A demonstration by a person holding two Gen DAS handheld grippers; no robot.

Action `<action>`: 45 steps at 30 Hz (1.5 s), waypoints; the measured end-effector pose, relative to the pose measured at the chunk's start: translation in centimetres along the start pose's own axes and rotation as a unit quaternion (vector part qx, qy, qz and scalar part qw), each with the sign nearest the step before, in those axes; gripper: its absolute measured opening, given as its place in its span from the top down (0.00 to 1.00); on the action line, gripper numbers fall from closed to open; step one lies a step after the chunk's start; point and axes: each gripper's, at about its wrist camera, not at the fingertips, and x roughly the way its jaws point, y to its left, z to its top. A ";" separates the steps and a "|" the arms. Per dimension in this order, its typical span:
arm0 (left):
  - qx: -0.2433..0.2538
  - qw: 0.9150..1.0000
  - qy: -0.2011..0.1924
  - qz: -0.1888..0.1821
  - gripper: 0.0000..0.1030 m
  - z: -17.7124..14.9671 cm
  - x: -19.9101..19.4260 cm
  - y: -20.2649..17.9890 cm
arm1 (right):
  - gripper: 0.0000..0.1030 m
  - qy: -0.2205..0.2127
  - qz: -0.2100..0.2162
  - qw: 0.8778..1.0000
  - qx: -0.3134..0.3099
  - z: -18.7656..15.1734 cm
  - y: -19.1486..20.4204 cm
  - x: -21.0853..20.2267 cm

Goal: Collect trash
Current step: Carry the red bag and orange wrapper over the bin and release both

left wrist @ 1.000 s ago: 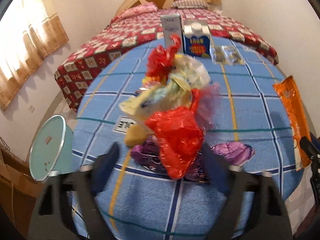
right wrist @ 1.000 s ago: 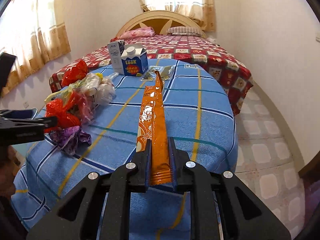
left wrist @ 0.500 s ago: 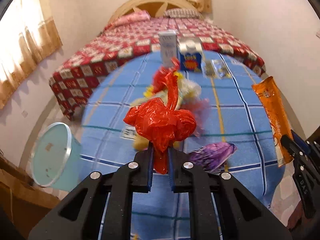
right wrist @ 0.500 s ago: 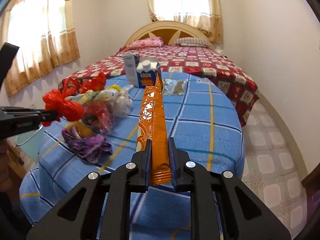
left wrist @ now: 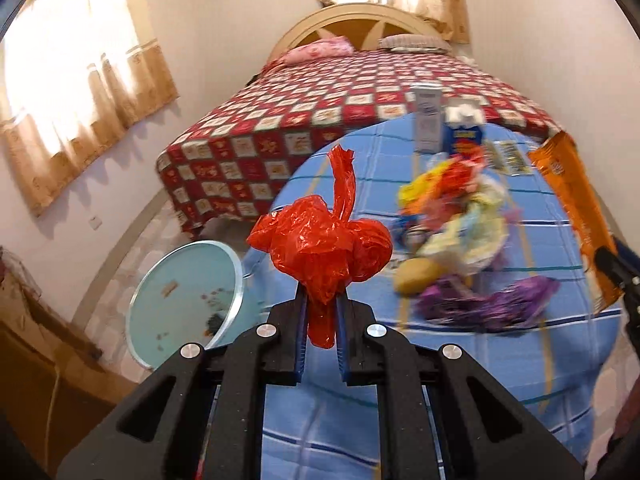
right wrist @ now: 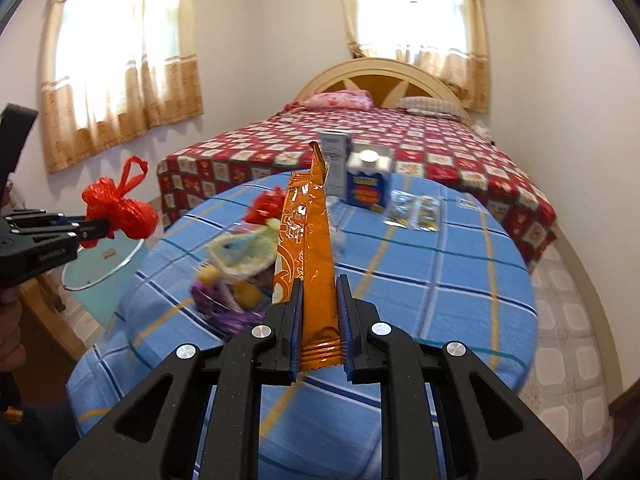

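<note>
Left gripper (left wrist: pixel 321 312) clamped on crumpled red plastic bag (left wrist: pixel 320 248), held above light-blue round bin (left wrist: pixel 180 300) beside blue checked table (right wrist: pixel 440 280). Right gripper (right wrist: pixel 320 320) pinching long orange foil wrapper (right wrist: pixel 310 240) over the table.

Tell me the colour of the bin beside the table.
The bin is pale turquoise with a shiny metal rim, seen best in the left wrist view.

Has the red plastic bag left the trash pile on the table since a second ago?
Yes. The red plastic bag, clamped in the left gripper, is lifted clear of the pile toward the blue bin.
</note>
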 end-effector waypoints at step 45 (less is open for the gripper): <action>-0.125 0.967 0.108 0.193 0.88 -6.2 8.9 22.0 | 0.84 0.069 0.138 0.969 -0.194 6.0 25.7 17.0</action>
